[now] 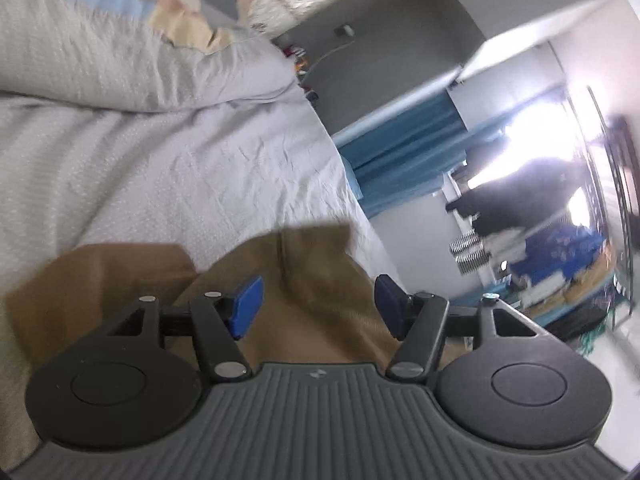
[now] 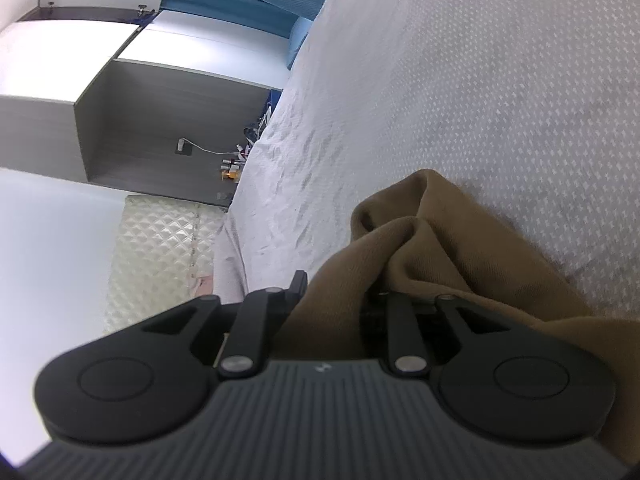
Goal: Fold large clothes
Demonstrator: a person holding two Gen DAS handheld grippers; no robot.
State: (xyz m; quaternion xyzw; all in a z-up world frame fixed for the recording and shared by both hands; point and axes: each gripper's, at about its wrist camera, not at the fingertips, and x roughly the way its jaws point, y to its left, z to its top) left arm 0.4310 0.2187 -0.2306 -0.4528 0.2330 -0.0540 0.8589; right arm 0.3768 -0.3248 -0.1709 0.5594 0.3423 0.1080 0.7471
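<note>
**Right holds, left free**

Right gripper (image 2: 340,292) fingers are clamped on bunched brown cloth (image 2: 460,248). Left gripper (image 1: 318,306) fingers stand apart, empty, over the flat part of the cloth (image 1: 304,280) near the bed (image 1: 200,168) edge; left is nearer.

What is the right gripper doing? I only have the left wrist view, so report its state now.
Observer: The right gripper is shut on the brown garment.
Operator: Tell me how the cloth sits there.
Observer: It bunches into thick folds just ahead of the fingers and drapes over the gripper's right side, hiding that fingertip.
</note>
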